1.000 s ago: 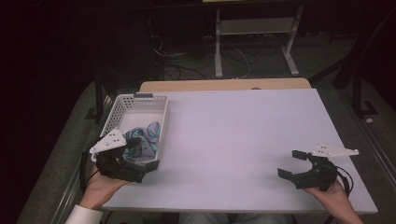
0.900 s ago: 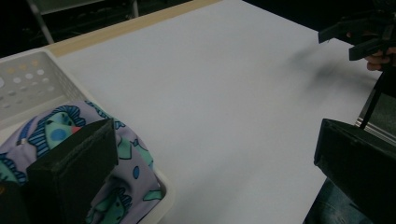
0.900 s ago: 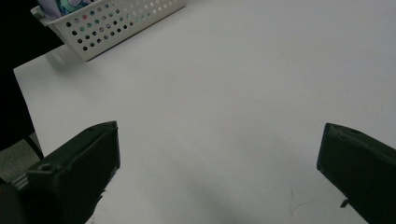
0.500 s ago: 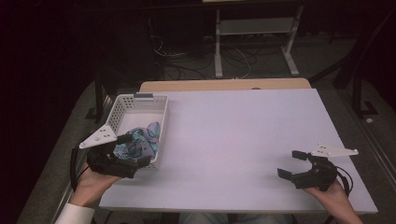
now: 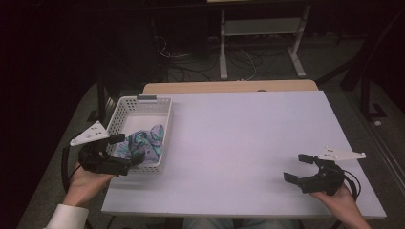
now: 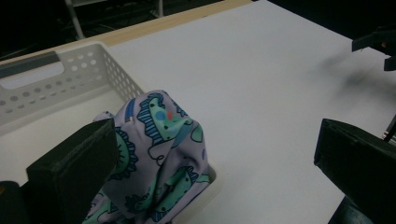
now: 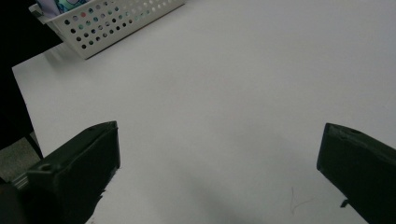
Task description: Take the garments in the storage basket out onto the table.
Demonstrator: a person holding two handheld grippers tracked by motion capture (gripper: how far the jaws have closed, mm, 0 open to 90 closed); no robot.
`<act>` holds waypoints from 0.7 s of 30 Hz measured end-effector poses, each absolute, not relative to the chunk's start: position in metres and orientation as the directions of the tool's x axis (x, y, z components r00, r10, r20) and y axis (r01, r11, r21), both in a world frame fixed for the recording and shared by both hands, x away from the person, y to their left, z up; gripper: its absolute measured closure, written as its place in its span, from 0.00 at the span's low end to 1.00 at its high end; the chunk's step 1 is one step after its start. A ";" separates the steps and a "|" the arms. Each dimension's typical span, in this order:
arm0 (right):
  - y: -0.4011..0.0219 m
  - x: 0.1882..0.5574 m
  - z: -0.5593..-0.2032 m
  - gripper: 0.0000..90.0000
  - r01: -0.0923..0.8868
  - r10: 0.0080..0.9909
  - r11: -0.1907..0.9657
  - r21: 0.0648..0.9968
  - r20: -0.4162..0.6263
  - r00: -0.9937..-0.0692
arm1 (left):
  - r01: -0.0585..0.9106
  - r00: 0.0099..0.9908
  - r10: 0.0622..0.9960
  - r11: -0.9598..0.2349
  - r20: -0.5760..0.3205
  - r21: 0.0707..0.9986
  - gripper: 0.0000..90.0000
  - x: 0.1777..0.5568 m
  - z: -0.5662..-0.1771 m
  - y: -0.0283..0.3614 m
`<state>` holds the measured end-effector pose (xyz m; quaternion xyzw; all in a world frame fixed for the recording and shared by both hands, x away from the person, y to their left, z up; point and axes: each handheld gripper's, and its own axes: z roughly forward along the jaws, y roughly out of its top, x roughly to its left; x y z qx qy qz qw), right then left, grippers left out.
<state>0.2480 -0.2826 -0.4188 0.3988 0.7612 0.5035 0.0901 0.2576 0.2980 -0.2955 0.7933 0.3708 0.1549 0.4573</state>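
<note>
A patterned cloth lies bunched in the near end of a white basket at the table's left edge, its dinosaur print clear in the left gripper view. The left gripper, jaws spread wide and empty, hovers at the basket's near corner beside the cloth. The right gripper, also wide open, holds nothing, low near the table's right front, palm underneath.

**No readable text in any view**

No words, labels, brand marks, numbers or signs can be read anywhere. The crumpled lilac cloth in the white perforated plastic basket carries only a printed pattern of teal and blue cartoon shapes, with no lettering. The plain white bench bears no markings.
</note>
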 end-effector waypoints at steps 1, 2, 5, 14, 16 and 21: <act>-0.283 0.248 -0.419 0.00 0.516 0.698 0.175 0.838 0.264 -0.666 | 0.447 0.677 0.730 -0.307 -0.093 0.840 0.00 0.258 -0.296 0.298; -0.283 0.248 -0.419 0.00 0.517 0.698 0.175 0.838 0.265 -0.666 | 0.448 0.676 0.731 -0.307 -0.093 0.840 0.00 0.259 -0.296 0.299; -0.283 0.248 -0.419 0.00 0.517 0.698 0.175 0.838 0.264 -0.665 | 0.457 0.663 0.742 -0.296 -0.100 0.839 0.00 0.263 -0.296 0.301; -0.282 0.248 -0.419 0.00 0.517 0.699 0.179 0.837 0.262 -0.666 | 0.472 0.640 0.760 -0.272 -0.114 0.839 0.00 0.273 -0.303 0.303; -0.282 0.248 -0.419 0.00 0.517 0.699 0.180 0.837 0.261 -0.666 | 0.481 0.634 0.765 -0.270 -0.118 0.834 0.00 0.275 -0.307 0.303; -0.283 0.248 -0.419 0.00 0.518 0.701 0.175 0.837 0.263 -0.663 | 0.498 0.624 0.770 -0.260 -0.134 0.827 0.00 0.279 -0.315 0.303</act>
